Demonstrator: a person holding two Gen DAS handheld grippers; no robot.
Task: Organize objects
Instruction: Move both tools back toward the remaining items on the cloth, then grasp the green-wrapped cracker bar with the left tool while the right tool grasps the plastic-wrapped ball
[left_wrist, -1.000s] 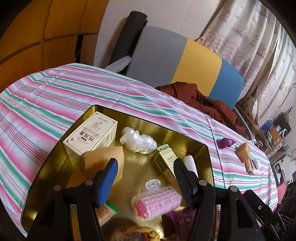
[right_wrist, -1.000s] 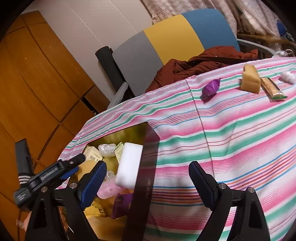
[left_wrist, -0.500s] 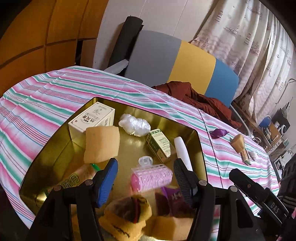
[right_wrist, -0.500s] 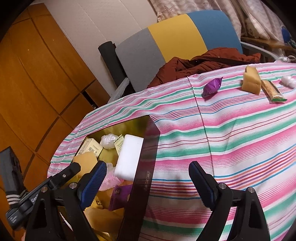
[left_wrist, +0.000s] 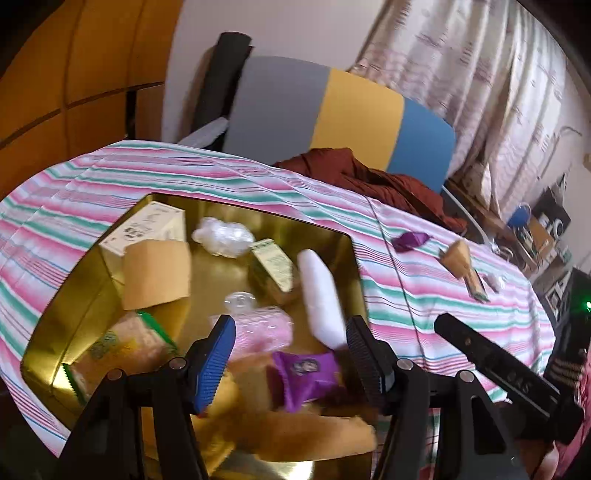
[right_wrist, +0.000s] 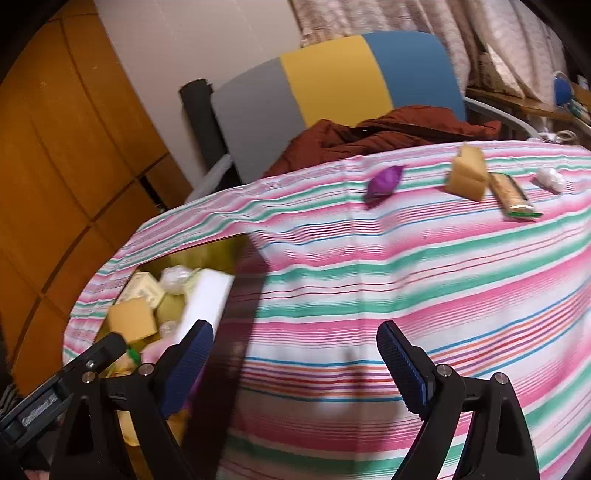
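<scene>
Both grippers, left (left_wrist: 290, 350) and right (right_wrist: 293, 363), gape empty; sponge (right_wrist: 467, 177) at one o'clock looks light, squashy: pinch its flat sides.

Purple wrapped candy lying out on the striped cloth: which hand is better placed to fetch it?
Probably right: the right gripper is open over the cloth facing the candy, while the left gripper is above the gold tin.

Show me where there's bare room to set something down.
The striped cloth is bare between the gold tin and the far row: purple wrapper, sponge, snack bar. The tin itself is crowded.
</scene>
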